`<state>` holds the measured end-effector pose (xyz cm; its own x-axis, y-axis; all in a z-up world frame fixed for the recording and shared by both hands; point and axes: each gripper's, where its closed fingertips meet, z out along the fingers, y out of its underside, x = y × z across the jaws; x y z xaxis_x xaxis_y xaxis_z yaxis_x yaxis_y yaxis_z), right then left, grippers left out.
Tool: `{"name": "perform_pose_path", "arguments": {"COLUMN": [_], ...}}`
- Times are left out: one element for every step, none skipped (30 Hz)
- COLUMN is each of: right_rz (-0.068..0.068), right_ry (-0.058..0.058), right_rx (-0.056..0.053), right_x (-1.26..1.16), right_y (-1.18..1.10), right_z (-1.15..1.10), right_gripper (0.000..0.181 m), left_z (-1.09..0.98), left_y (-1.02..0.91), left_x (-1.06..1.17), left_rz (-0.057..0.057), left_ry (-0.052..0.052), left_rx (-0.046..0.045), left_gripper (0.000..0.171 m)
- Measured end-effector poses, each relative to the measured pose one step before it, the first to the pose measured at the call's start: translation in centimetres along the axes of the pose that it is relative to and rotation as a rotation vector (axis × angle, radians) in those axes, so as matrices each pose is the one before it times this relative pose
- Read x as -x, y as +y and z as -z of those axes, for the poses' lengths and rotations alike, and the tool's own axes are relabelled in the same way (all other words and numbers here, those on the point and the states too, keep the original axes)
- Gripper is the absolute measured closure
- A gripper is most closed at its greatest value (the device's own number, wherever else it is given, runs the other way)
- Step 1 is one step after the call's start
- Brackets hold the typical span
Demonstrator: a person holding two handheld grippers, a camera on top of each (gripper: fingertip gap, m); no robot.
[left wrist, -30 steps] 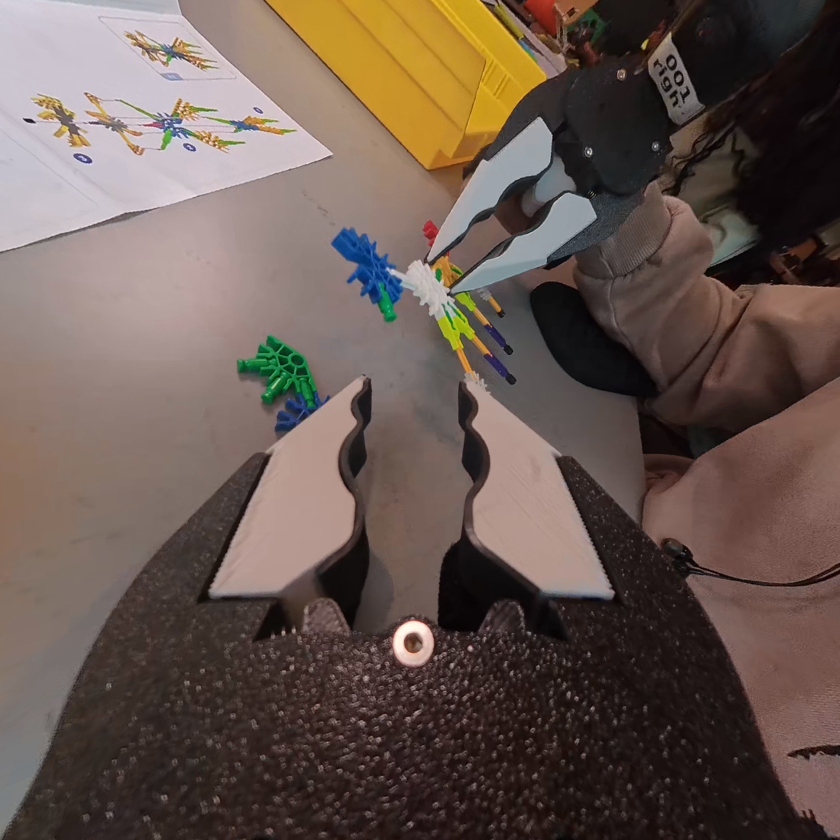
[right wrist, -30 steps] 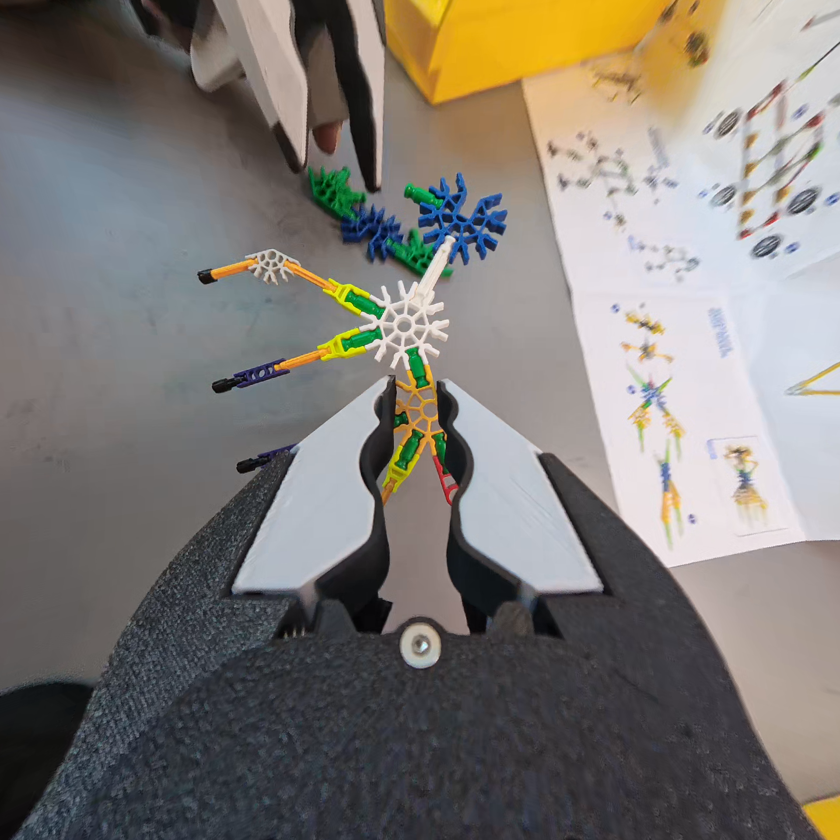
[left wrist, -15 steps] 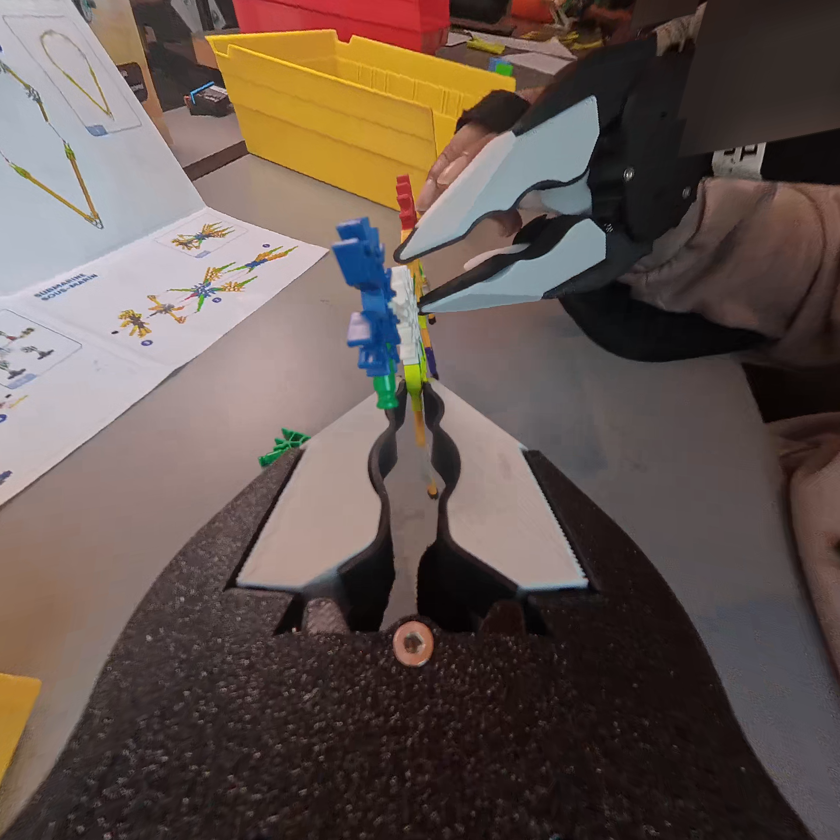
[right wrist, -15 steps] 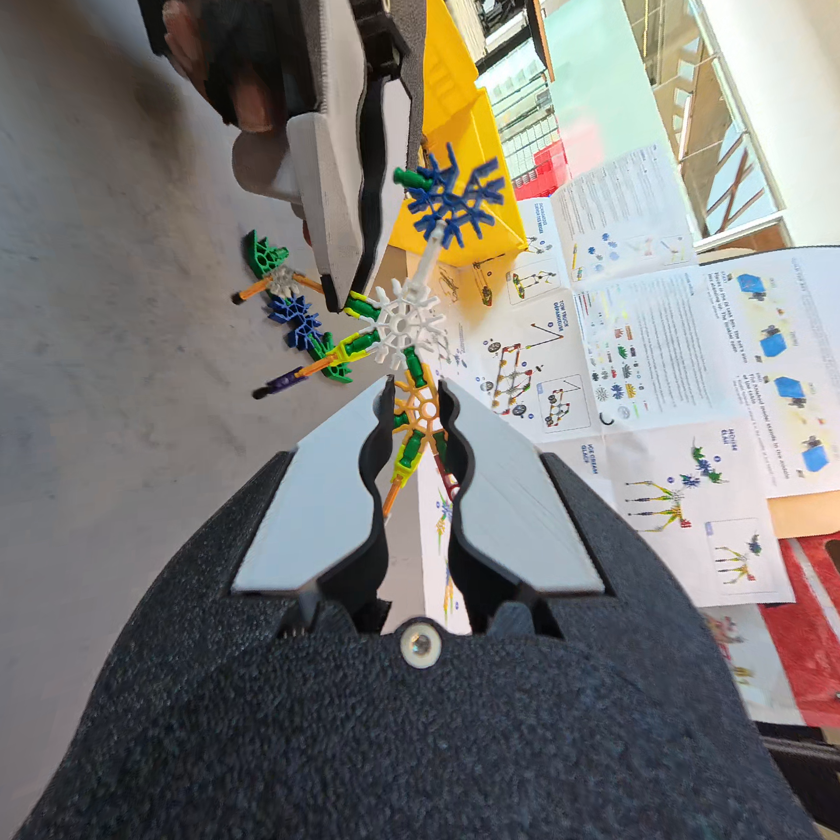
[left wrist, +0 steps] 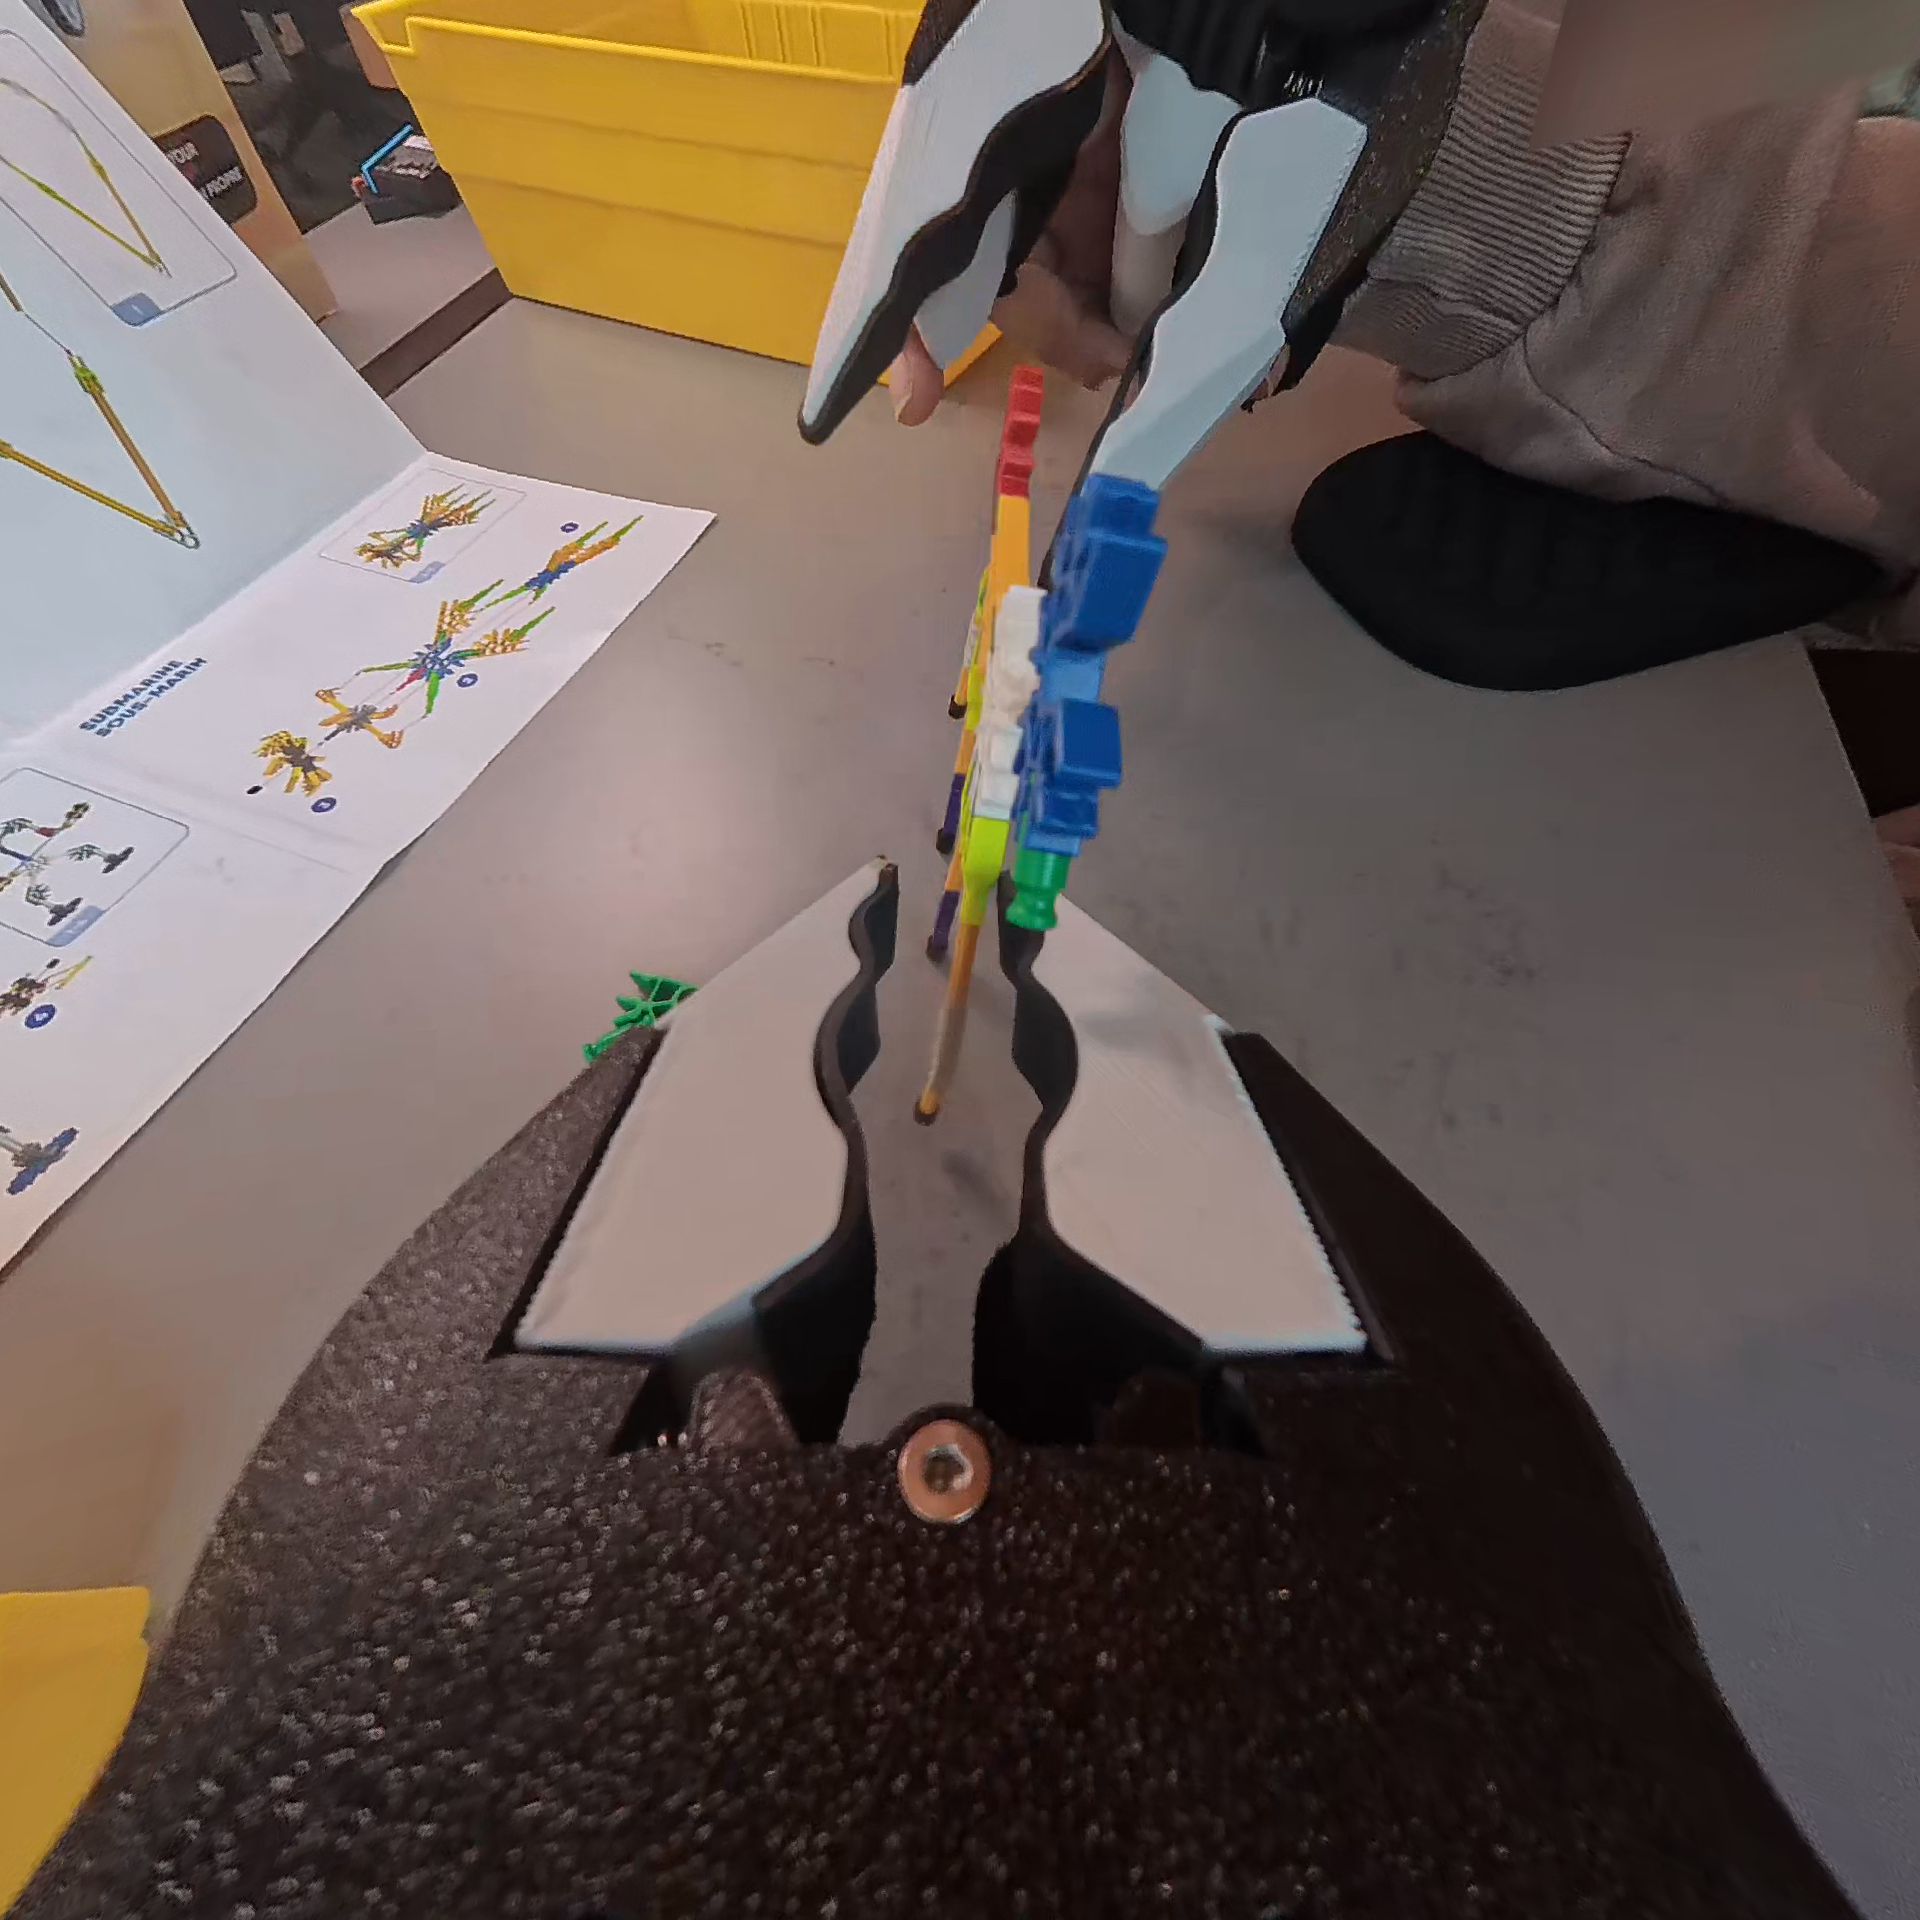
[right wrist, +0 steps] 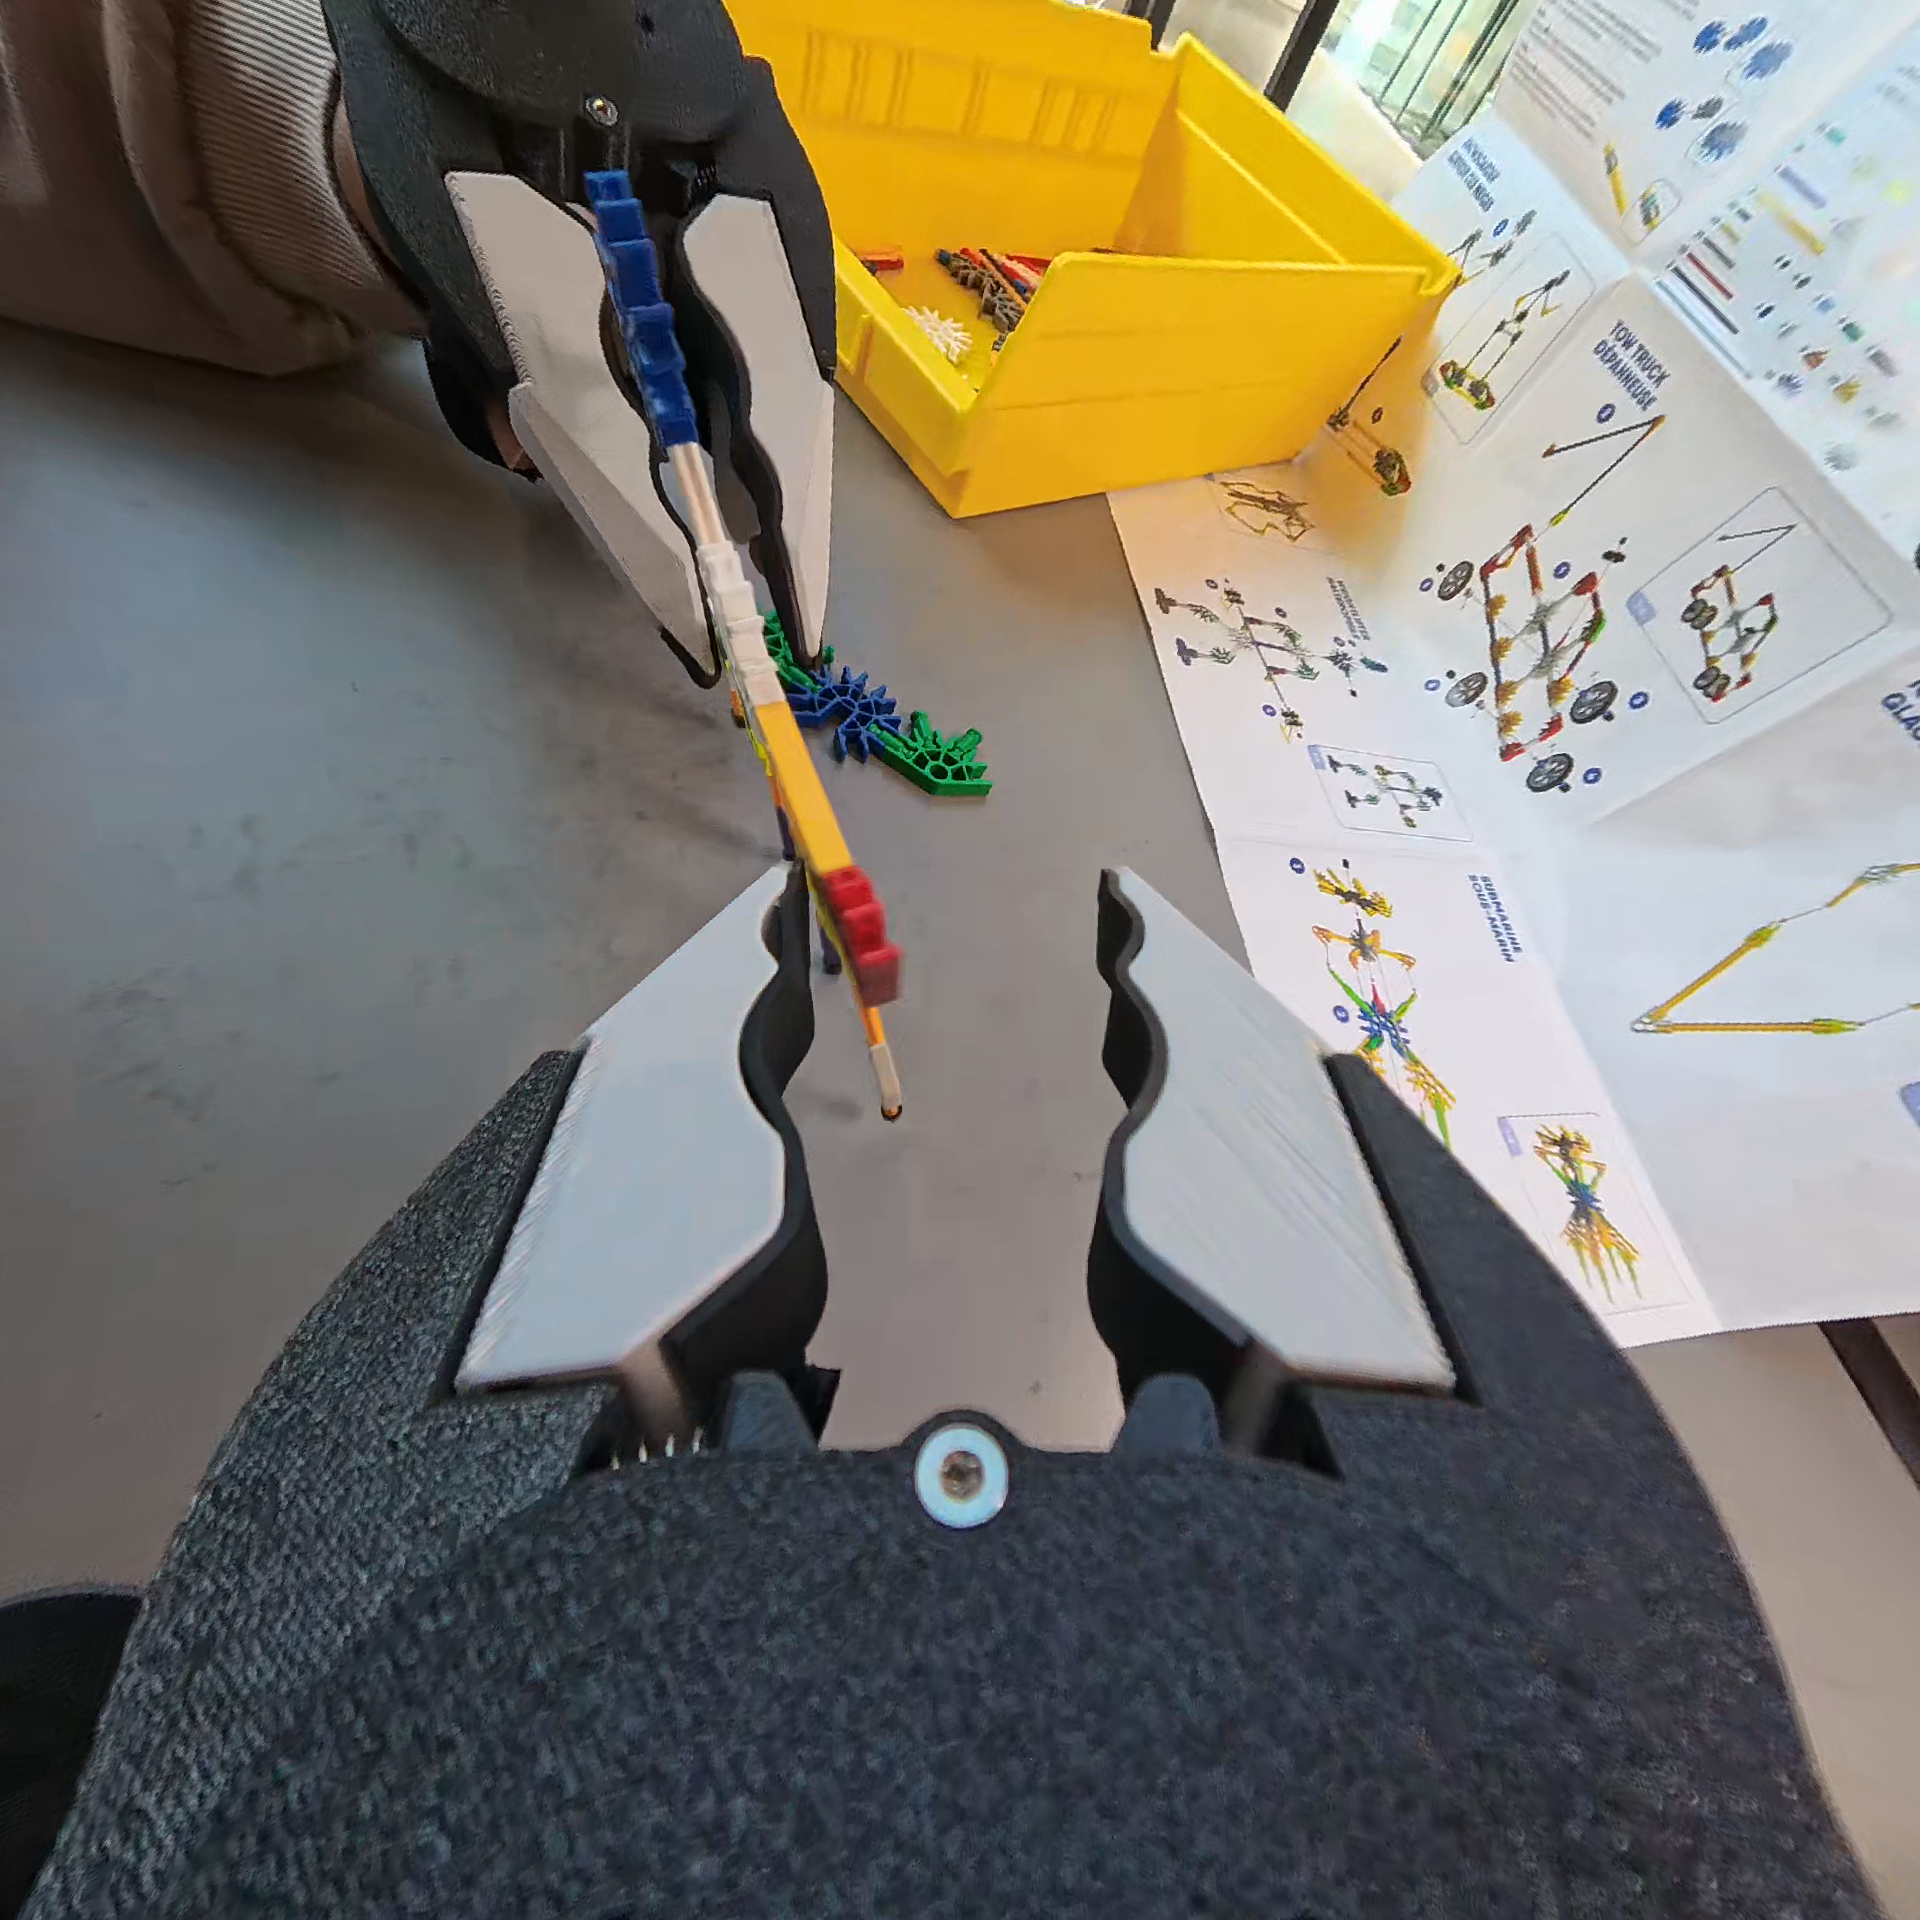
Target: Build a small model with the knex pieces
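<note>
A rod-and-connector model (left wrist: pixel 997 727) stands edge-on over the grey table, with a blue snowflake piece (left wrist: pixel 1091 623), a white hub and a red end (right wrist: pixel 862 930). My left gripper (left wrist: pixel 948 894) is open. One yellow rod of the model runs between its fingers with a gap on each side, and the green rod end is by the right fingertip. My right gripper (right wrist: pixel 945 883) is wide open. Its left fingertip (right wrist: pixel 769 914) is right next to the model's red end, and the right finger is well clear. Each gripper also shows in the other's view, the right (left wrist: pixel 966 447) and the left (right wrist: pixel 756 655).
A loose green and blue connector piece (right wrist: pixel 883 727) lies on the table behind the model. A yellow bin (right wrist: pixel 1143 416) with parts stands at the back. Instruction sheets (right wrist: pixel 1558 727) cover the table beside it. A person's sleeve (left wrist: pixel 1662 312) is close to the right gripper. The left gripper's tips are roughly 8 cm from the right gripper's.
My right gripper has opened off the model's orange hub. My left gripper closed on a rod half a second ago and has now widened, so the rod sits free between its pads.
</note>
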<state>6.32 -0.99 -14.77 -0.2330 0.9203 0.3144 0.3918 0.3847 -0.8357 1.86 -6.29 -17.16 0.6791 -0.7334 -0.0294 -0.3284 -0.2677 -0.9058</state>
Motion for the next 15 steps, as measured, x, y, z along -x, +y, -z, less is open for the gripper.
{"name": "perform_pose_path", "arguments": {"right_rz": [-0.0030, -0.0018, 0.0005, -0.0007, -0.0078, -0.0151, -0.0178, -0.0169, -0.0122, -0.0061, 0.0034, 0.0092, 0.0099, 0.0061, 0.0037], "right_ry": [-0.0086, -0.0062, -0.0047, -0.0029, -0.0034, -0.0024, -0.0001, 0.0009, 0.0019, 0.0114, 0.0069, 0.0037, -0.0007, -0.0093, -0.0135], "right_rx": [0.0067, 0.0070, 0.0065, -0.0026, -0.0121, -0.0123, -0.0078, -0.0061, -0.0070, -0.0046, 0.0047, 0.0109, 0.0177, 0.0262, 0.0355], "right_x": [0.127, 0.103, 0.085, 0.049, 0.017, -0.049, -0.121, -0.141, -0.116, -0.235, -0.138, -0.037, 0.040, 0.171, 0.239], "right_y": [0.158, 0.161, 0.150, 0.004, -0.157, -0.173, -0.116, -0.088, -0.114, -0.100, 0.054, 0.184, 0.316, 0.494, 0.665], "right_z": [-0.066, -0.093, -0.090, -0.050, -0.009, -0.009, -0.017, -0.032, -0.041, -0.031, -0.001, 0.024, 0.049, 0.019, -0.063], "right_gripper": [0.127, 0.129, 0.133, 0.140, 0.146, 0.150, 0.155, 0.157, 0.158, 0.158, 0.157, 0.156, 0.155, 0.154, 0.152], "left_z": [0.022, 0.023, 0.016, 0.015, 0.020, 0.040, 0.036, 0.033, 0.010, 0.058, 0.128, 0.210, 0.260, 0.279, 0.300], "left_y": [-0.003, -0.009, 0.011, 0.000, -0.020, -0.090, -0.180, -0.235, -0.245, -0.328, -0.340, -0.235, -0.093, 0.020, 0.085], "left_x": [0.032, 0.015, -0.002, 0.022, 0.099, 0.196, 0.190, 0.181, 0.218, 0.290, 0.401, 0.534, 0.552, 0.412, 0.299], "left_rz": [0.0015, 0.0039, 0.0052, 0.0075, 0.0127, 0.0206, 0.0330, 0.0511, 0.0655, 0.0641, 0.0459, 0.0192, -0.0053, -0.0199, -0.0254], "left_ry": [-0.0006, 0.0010, 0.0035, 0.0022, -0.0014, -0.0037, 0.0022, 0.0134, 0.0203, 0.0203, 0.0098, -0.0060, -0.0181, -0.0168, -0.0159], "left_rx": [-0.00030, 0.00003, 0.00015, 0.00022, -0.00083, -0.00486, -0.00986, -0.01090, -0.01054, -0.01543, -0.01711, -0.00993, -0.00131, 0.00554, 0.00783], "left_gripper": [0.152, 0.152, 0.153, 0.155, 0.160, 0.166, 0.171, 0.171, 0.171, 0.171, 0.171, 0.171, 0.171, 0.171, 0.171]}}
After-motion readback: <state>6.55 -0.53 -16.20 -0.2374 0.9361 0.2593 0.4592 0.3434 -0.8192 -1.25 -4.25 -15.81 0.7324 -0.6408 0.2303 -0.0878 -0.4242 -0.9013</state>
